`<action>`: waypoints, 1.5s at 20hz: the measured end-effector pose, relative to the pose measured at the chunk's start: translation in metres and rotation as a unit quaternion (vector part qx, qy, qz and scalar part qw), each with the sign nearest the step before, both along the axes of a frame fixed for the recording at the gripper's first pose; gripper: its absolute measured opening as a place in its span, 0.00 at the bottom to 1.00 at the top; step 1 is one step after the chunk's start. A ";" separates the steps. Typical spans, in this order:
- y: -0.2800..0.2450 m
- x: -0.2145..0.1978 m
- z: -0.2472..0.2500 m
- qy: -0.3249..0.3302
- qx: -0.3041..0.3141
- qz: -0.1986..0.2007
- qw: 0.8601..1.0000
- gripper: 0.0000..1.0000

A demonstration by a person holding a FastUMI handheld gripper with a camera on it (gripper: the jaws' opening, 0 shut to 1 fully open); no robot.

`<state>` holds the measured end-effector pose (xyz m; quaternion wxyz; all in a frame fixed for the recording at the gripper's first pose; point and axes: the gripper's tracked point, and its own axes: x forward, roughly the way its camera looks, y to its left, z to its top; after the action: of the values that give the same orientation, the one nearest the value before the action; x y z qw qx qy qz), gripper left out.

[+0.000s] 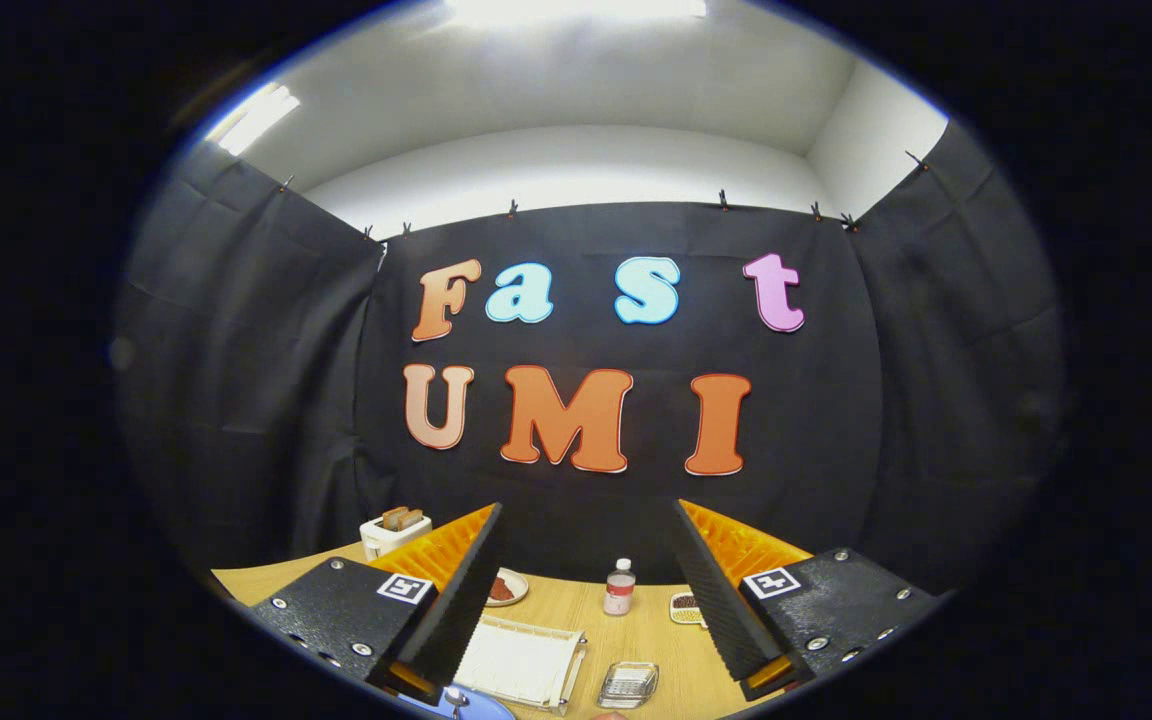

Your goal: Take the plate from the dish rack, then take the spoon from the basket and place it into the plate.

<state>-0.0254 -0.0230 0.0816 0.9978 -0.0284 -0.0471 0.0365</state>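
Plate [471,705], a blue one, lies flat on the wooden table [636,625] just below and slightly inside the left finger, and on it we can make out what looks like the bowl of a metal spoon [456,697]. We judge from this that the task is at or close to its end: the plate is out and down, and the spoon appears to rest in it, though that corner is small and partly cut off. Our gripper [586,590] is held high and level with its fingers spread wide apart, pinching nothing. Between the fingers and a little ahead sits a white dish rack [521,660], with a small clear basket [628,684] beside it towards the right finger. Beyond these stand a small bottle [620,587] with a pink label, a saucer with something dark on it [506,588], and a white toaster [393,533] with bread past the left finger. As for writing, the bottle's label is too small for us to read, and each finger carries a square black-and-white marker, not text.
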 end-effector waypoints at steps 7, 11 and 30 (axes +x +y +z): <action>0.004 -0.008 0.005 -0.003 0.012 0.005 1.000 0.97; 0.007 -0.013 0.008 -0.004 0.010 0.010 1.000 0.97; 0.028 -0.004 -0.002 0.011 0.004 0.039 0.999 0.98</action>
<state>-0.0292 0.0047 0.0793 0.9962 -0.0223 -0.0374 0.0752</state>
